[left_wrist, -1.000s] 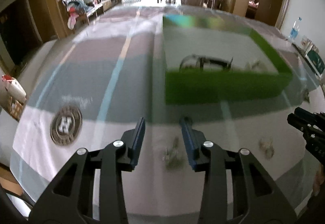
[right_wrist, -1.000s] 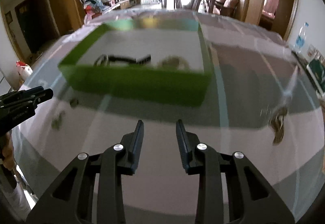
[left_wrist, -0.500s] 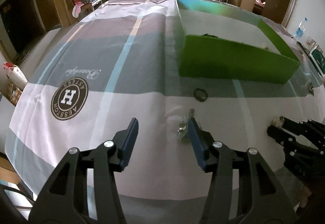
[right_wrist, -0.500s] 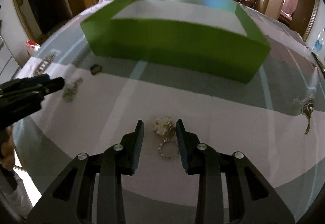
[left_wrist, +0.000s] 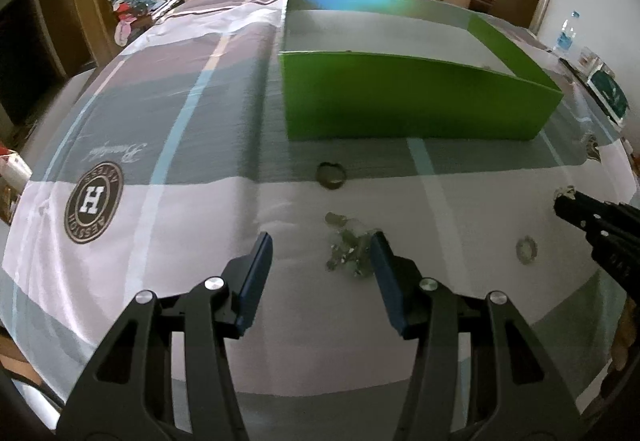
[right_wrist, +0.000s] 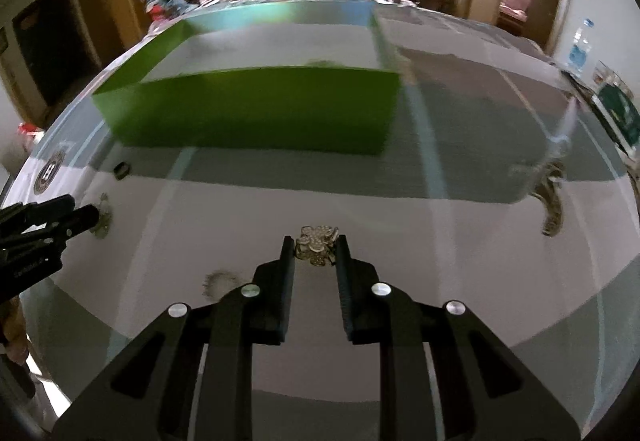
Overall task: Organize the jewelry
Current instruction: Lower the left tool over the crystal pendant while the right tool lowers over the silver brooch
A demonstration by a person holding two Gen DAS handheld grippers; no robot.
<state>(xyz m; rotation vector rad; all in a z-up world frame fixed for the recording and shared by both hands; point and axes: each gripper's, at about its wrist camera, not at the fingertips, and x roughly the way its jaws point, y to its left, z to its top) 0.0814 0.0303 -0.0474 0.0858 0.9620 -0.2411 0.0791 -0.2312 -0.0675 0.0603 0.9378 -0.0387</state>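
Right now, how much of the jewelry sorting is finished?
Done: little to confirm; the green box hides its contents. In hand: the right gripper is closing around a sparkly brooch; the left gripper is open beside a jewelry cluster. Left: a dark ring, a small ring.

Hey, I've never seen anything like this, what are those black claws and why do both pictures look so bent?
Those claws are hand-held grabbing tools; a person holds one in each hand, no robot. Each carries a wide-angle camera looking along its fingers, which bends the picture. One picture is from the left tool, the other from the right tool. Below is a table with a printed cloth and a green box. Loose jewelry lies in front of the box: a dark ring, a sparkly cluster, a small hoop. The left tool's jaws are apart around the cluster, not gripping. The right tool's jaws are closing on a sparkly brooch.
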